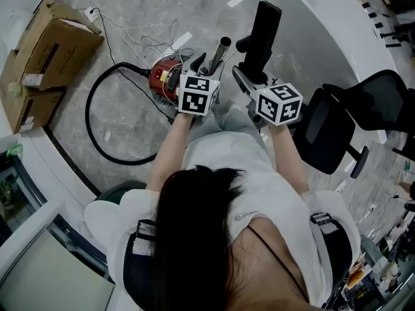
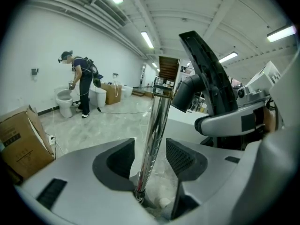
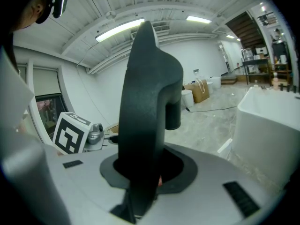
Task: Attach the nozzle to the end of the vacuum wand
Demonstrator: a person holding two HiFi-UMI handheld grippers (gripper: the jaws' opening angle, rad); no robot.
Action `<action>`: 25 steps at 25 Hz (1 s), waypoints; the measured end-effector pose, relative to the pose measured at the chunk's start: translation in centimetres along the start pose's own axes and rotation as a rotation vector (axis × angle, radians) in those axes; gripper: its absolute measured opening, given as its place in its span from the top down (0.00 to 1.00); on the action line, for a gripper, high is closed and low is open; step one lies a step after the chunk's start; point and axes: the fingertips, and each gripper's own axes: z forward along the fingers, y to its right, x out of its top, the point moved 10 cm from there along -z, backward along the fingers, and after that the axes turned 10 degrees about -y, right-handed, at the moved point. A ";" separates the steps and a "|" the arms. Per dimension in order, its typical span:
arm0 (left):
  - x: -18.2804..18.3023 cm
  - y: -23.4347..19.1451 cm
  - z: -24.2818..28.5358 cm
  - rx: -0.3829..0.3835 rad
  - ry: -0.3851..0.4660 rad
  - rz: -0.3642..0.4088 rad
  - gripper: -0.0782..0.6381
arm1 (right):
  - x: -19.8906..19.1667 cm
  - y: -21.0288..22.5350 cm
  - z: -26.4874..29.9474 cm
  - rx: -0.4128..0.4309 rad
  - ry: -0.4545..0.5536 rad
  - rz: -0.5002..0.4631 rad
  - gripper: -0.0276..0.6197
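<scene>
On my left gripper (image 2: 153, 159) the jaws sit apart around the shiny chrome vacuum wand (image 2: 159, 107), pads not pressing it. The wand runs up and away from me. Just right of its far tip, my right gripper (image 3: 140, 172) is clamped on the black plastic nozzle (image 3: 147, 93), roughly parallel to the wand, so I reckon its socket has to swing left onto that tip.

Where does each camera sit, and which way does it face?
Head view: on the person's head, facing down; hair and forearms show.
Left gripper view: on the left hand-held gripper, facing the wand between open jaws.
Right gripper view: on the right hand-held gripper, jaws shut on the nozzle.
Shared: all show the nozzle.
</scene>
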 end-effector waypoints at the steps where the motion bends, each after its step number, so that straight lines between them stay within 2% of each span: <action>1: -0.2 0.1 0.0 -0.001 -0.002 -0.003 0.62 | -0.1 0.0 -0.1 0.003 0.003 0.002 0.82; 5: -0.2 -0.2 -0.2 -0.017 0.016 -0.011 0.62 | 0.6 0.5 0.2 0.010 0.033 -0.017 0.82; 11: 0.3 -0.2 0.4 0.008 0.025 0.024 0.62 | 2.0 1.6 0.6 0.054 0.035 -0.044 0.82; 16: 0.7 0.1 1.1 -0.026 0.048 0.042 0.62 | 3.5 3.2 1.0 0.090 0.019 -0.078 0.81; 25: 0.8 0.6 3.2 0.046 0.055 0.043 0.62 | 4.7 4.9 1.6 0.280 -0.051 -0.122 0.81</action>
